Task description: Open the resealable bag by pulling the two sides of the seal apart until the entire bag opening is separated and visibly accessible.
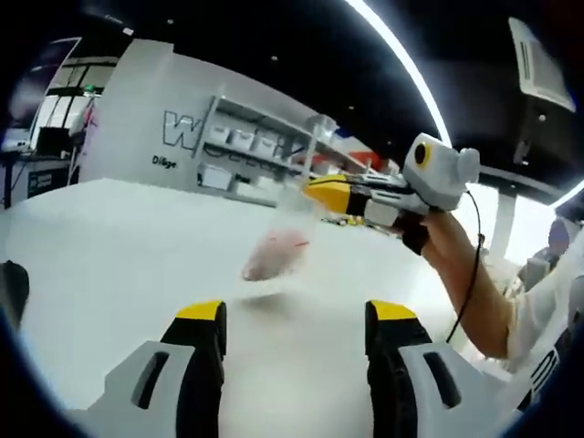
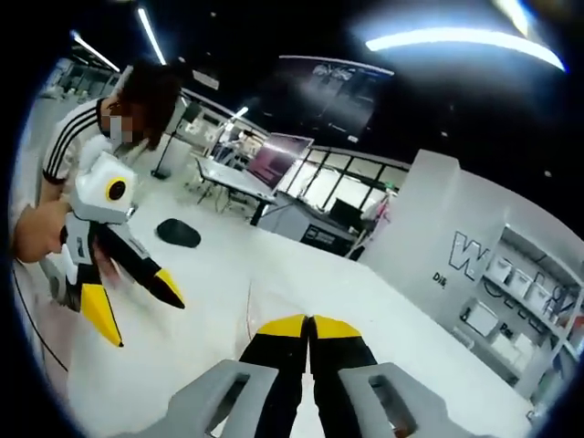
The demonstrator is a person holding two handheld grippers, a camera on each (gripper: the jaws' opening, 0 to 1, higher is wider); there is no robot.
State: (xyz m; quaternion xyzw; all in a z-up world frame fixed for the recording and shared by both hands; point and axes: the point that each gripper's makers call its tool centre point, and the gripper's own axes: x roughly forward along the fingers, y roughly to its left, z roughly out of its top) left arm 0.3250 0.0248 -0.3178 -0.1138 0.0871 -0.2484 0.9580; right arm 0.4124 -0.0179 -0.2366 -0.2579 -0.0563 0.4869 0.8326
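A clear resealable bag (image 1: 290, 219) with pink contents (image 1: 276, 256) at its bottom hangs above the white table (image 1: 109, 246). My right gripper (image 1: 311, 190) reaches in from the right in the left gripper view and is shut on the bag's edge, below its top. In the right gripper view the same gripper (image 2: 310, 321) has its yellow-tipped jaws pressed together, with a faint strip of clear film (image 2: 249, 310) just left of them. My left gripper (image 1: 297, 315) is open and sits below the bag, apart from it. It shows again, held in a hand, as the left gripper (image 2: 137, 310).
A person (image 2: 82, 137) in a striped shirt stands at the table's left. A black rounded object (image 2: 178, 233) lies on the table. Shelves with white bins (image 1: 242, 146) and a white wall panel (image 1: 146, 109) stand behind. A monitor (image 2: 283, 160) stands further back.
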